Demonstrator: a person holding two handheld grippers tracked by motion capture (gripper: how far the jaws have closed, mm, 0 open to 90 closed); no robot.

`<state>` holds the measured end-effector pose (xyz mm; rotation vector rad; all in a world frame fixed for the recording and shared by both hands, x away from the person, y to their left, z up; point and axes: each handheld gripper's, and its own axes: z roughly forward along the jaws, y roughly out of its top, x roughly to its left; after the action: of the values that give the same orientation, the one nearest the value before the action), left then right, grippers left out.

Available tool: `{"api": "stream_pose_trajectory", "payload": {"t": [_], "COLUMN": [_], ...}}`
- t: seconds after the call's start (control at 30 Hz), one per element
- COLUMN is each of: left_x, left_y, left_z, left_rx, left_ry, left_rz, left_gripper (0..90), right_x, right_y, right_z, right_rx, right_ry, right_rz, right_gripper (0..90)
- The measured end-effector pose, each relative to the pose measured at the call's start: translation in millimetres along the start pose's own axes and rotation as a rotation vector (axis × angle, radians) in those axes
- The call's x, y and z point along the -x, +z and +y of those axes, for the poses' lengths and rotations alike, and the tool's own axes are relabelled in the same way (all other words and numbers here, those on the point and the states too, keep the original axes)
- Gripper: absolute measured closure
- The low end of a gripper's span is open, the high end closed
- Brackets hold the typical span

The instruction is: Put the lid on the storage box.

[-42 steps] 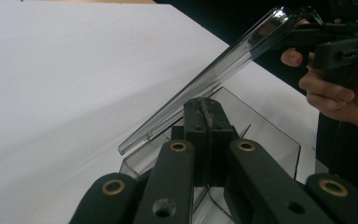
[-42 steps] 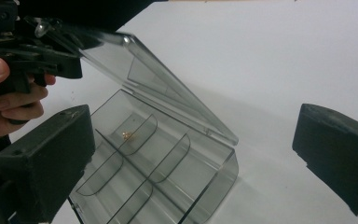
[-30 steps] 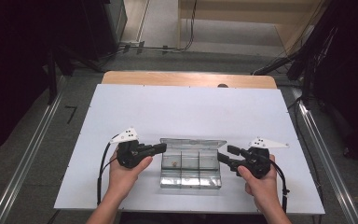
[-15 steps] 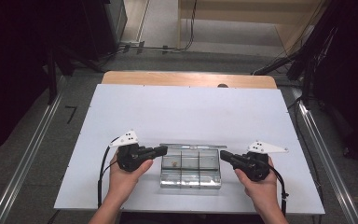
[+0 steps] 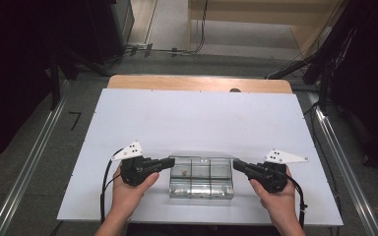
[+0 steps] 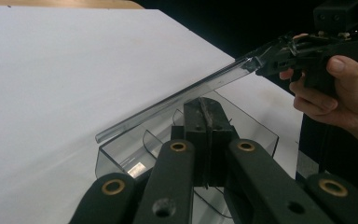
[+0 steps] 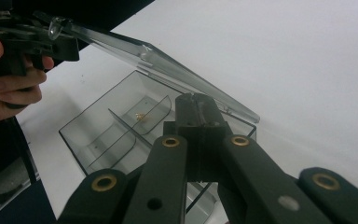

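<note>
We hold the clear box (image 5: 201,177) low in the frame's centre on the white bench (image 5: 197,118), the left tool (image 5: 171,162) and right tool (image 5: 235,165) each pinching an end of its raised lid (image 6: 177,100), probably to swing it open. It is see-through, partitioned, a small brownish bit (image 7: 141,116) inside.

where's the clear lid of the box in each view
High view: the clear lid runs along the far edge of the clear divided box, low centre, between the two grippers.
Left gripper view: it slants from centre-left up to the right gripper at upper right.
Right gripper view: it slants from the left gripper at upper left down to centre-right.
Shared landmark: the white table top.
</note>
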<state>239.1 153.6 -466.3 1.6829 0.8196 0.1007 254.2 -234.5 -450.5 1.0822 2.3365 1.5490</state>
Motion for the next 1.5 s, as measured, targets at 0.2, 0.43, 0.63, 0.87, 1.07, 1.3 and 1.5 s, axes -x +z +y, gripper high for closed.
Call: {"api": "stream_pose_trajectory", "payload": {"t": [0.2,0.43,0.63,0.87,1.07,1.3,1.5], "left_x": [5.1,12.2,14.7,17.8,20.3,20.7,17.4], "left_y": [-3.1,-7.5,-10.6,-12.8,-14.5,-17.2,-17.8], "left_z": [-2.7,-7.1,-10.0,-17.4,-22.9,-30.3,-35.6], "left_rx": [0.001,-0.001,-0.007,-0.015,-0.036,-0.052,-0.076], "left_ry": [0.004,0.016,0.018,0.01,0.01,-0.001,-0.013], "left_rz": [-0.005,-0.011,-0.013,-0.023,-0.033,-0.029,-0.04], "left_gripper": [90.0,90.0,90.0,90.0,90.0,90.0,90.0], "right_x": [-4.5,-8.6,-12.7,-17.0,-20.2,-24.1,-20.3], "right_y": [-4.1,-6.2,-7.1,-8.1,-7.0,-5.6,-3.5], "right_z": [-2.2,-7.4,-12.1,-16.7,-23.9,-28.4,-31.5], "right_rx": [0.003,-0.009,-0.016,-0.033,-0.053,-0.07,-0.091], "right_ry": [-0.022,-0.029,-0.043,-0.052,-0.072,-0.096,-0.102], "right_rz": [-0.003,-0.005,-0.004,-0.006,0.009,0.016,0.017], "right_gripper": [88.3,88.2,88.2,88.2,88.2,88.2,88.2]}}
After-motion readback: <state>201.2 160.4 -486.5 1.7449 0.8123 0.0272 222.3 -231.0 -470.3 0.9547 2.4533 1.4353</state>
